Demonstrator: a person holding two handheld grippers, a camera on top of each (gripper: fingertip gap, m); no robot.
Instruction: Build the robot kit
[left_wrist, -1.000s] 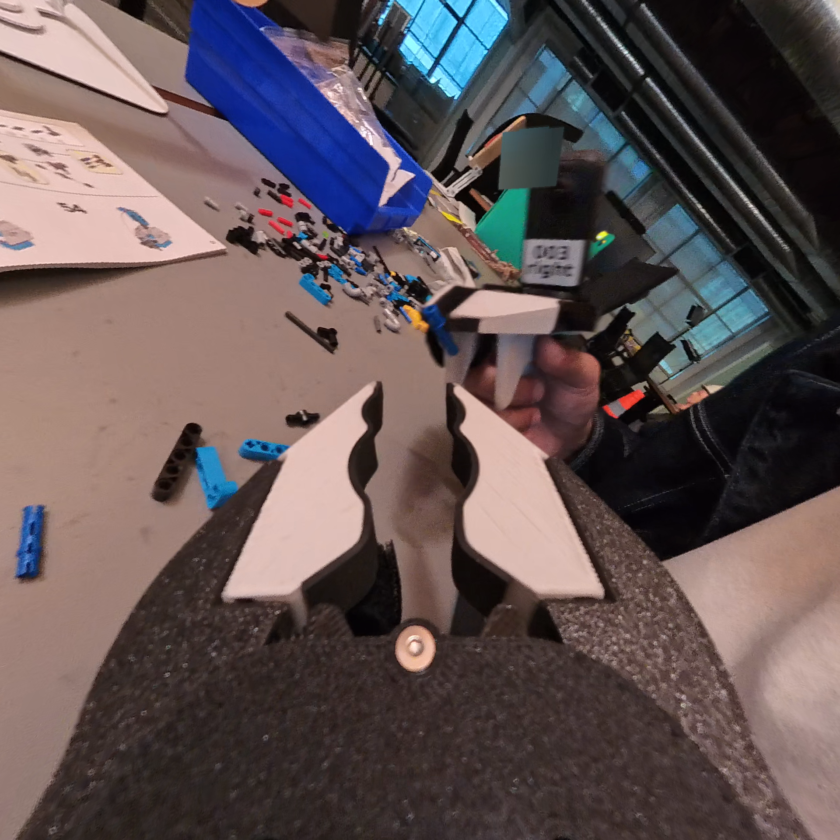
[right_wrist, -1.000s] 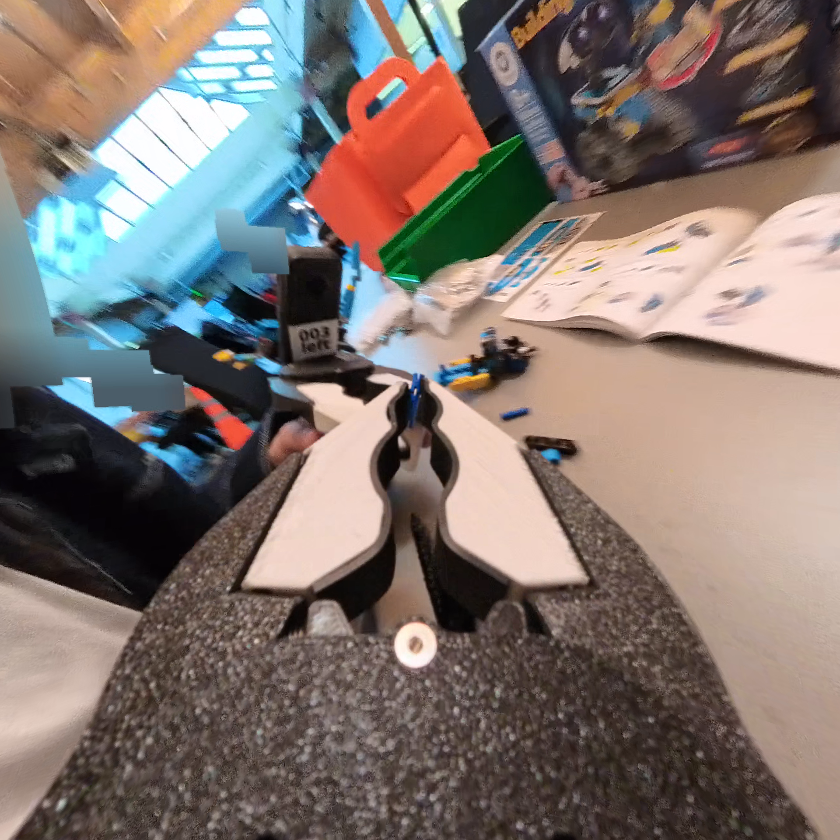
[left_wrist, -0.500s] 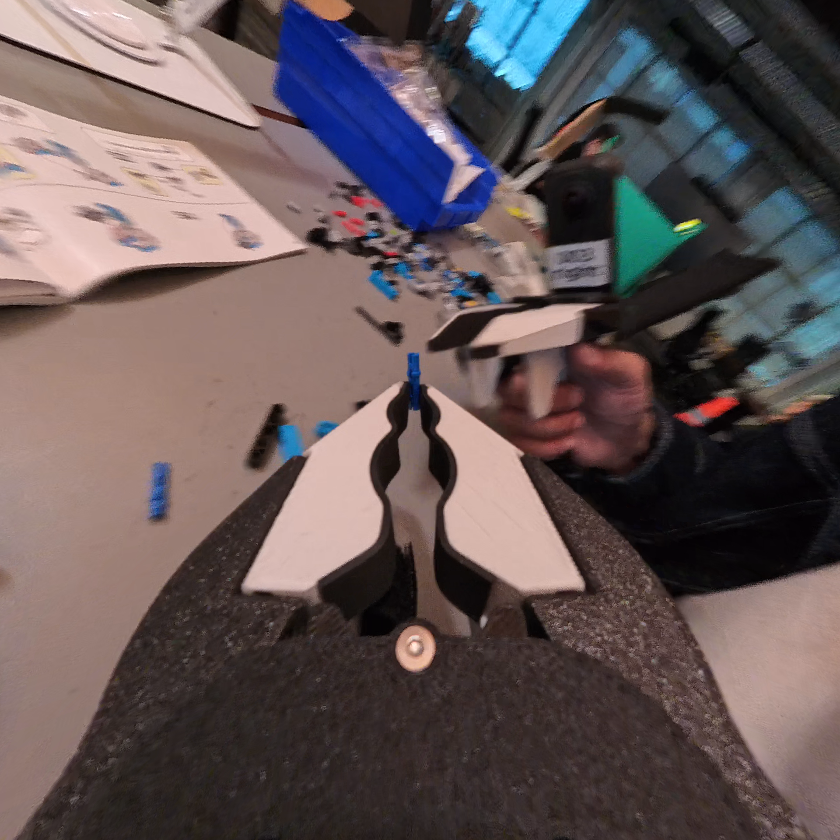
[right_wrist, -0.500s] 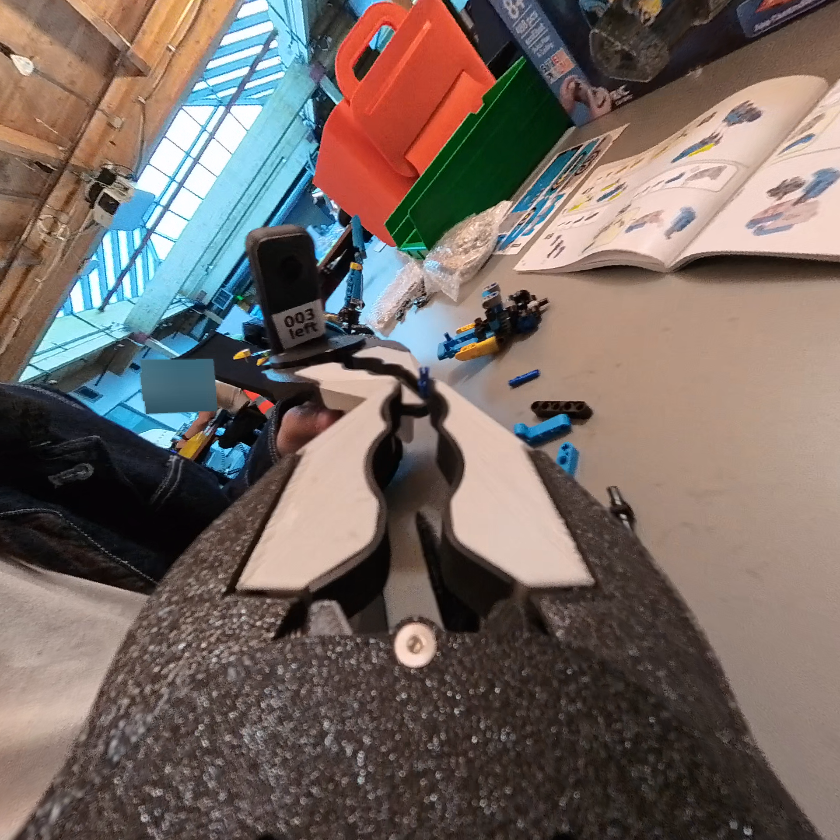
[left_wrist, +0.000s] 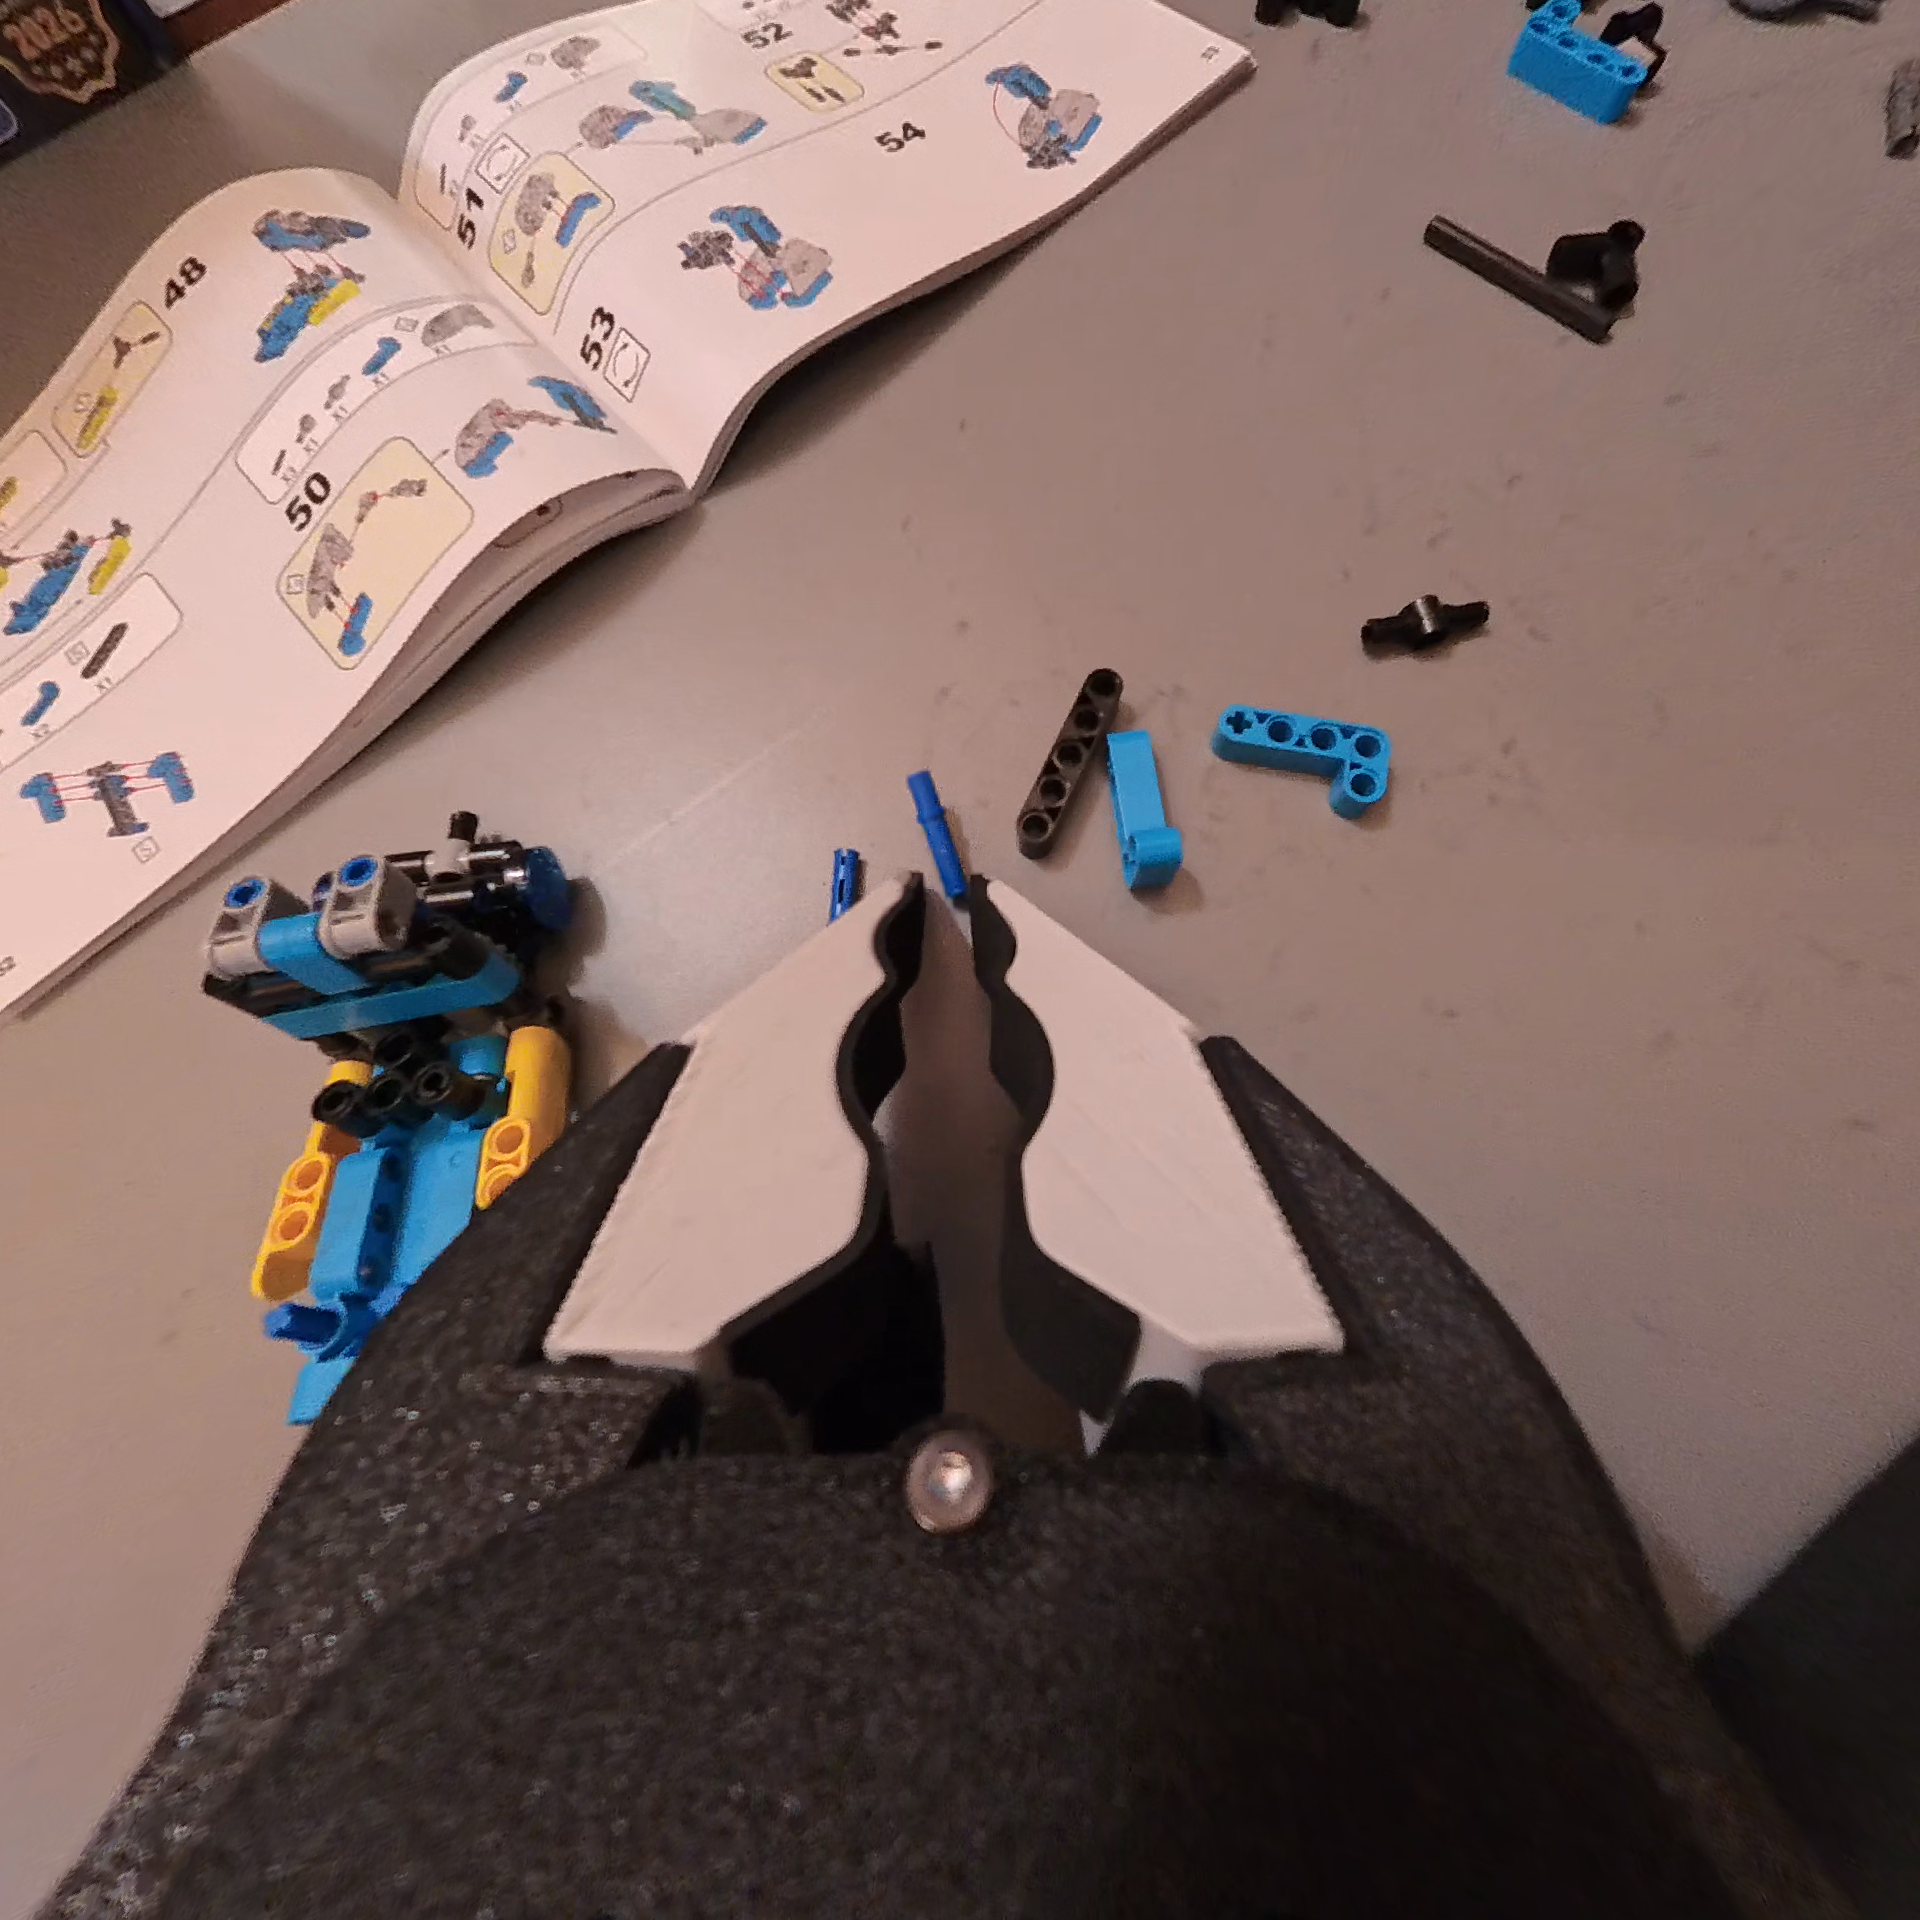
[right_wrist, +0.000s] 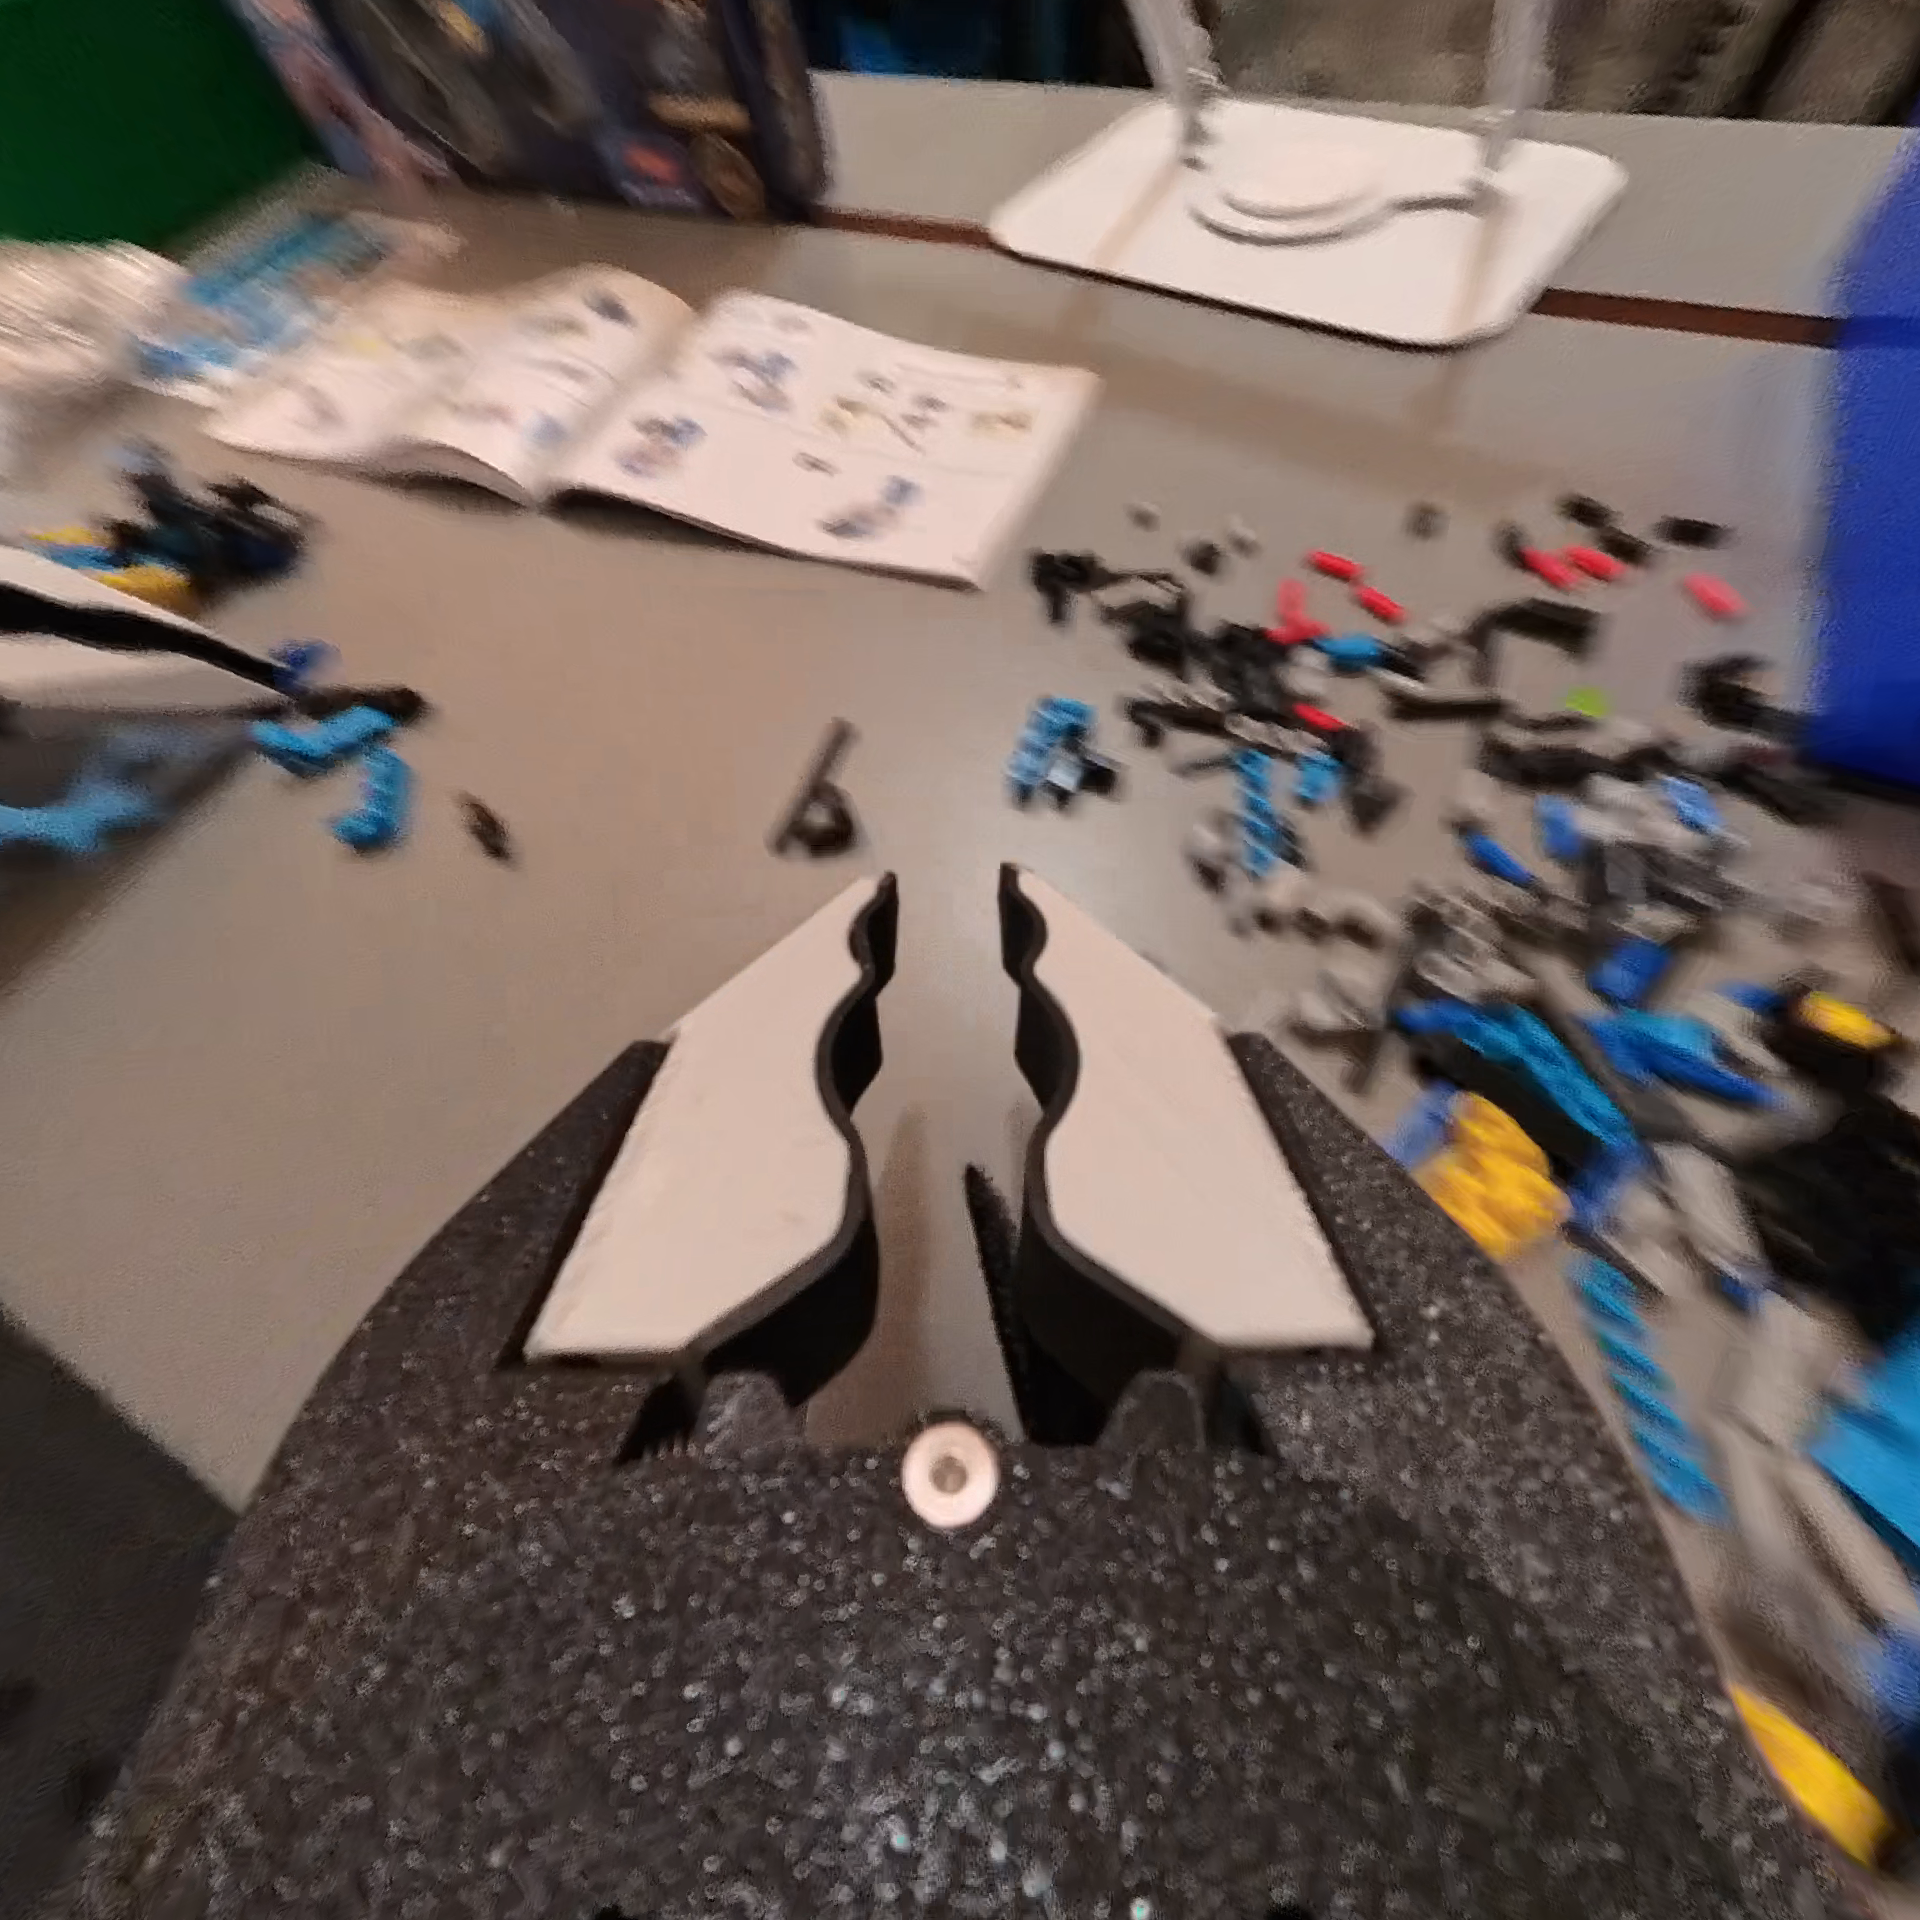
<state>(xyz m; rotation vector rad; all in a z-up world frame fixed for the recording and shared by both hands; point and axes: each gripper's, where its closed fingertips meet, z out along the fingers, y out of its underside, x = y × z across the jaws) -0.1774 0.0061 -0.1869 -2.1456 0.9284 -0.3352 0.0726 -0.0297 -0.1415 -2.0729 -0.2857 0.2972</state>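
Where matte table (left_wrist: 1247, 468) spreads, ridged blue pins (left_wrist: 935, 831) lie.

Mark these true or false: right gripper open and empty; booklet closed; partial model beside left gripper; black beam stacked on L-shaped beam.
1. The right gripper is open with nothing between its fingers. True.
2. The instruction booklet lies closed. False: it lies open on the table.
3. A blue-and-yellow partial model lies to the left of the left gripper. True.
4. The black holed beam is stacked on the L-shaped blue beam. False: they lie apart, with a straight blue piece between them.
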